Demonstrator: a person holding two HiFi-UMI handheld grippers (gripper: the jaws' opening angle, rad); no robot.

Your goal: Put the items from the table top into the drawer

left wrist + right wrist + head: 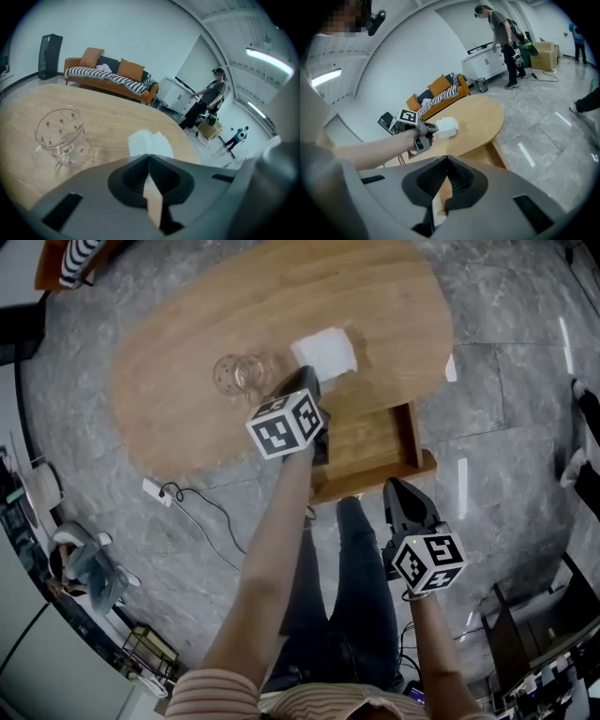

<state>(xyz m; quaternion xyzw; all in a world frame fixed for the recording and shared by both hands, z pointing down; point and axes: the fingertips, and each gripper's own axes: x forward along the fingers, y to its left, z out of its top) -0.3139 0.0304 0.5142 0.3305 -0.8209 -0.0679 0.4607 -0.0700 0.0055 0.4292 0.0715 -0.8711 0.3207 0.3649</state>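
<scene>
Left hand-held gripper: jaws are seen pressed together with nothing between them, tips at the near edge of the white tissue pack; contact cannot be told. Right hand-held gripper: jaws likewise closed, empty, held off the desk by the pulled-out drawer. Counted on desk: one tissue pack, one clear glass.

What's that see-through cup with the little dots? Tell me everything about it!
The cup is clear glass, sprinkled with small dark dots, with a thick base. It looks empty and stands upright on the wooden table, which is the only thing it touches. A white pack lies beside it, a little apart. The left claw is shut and points at the pack, not at the cup.
</scene>
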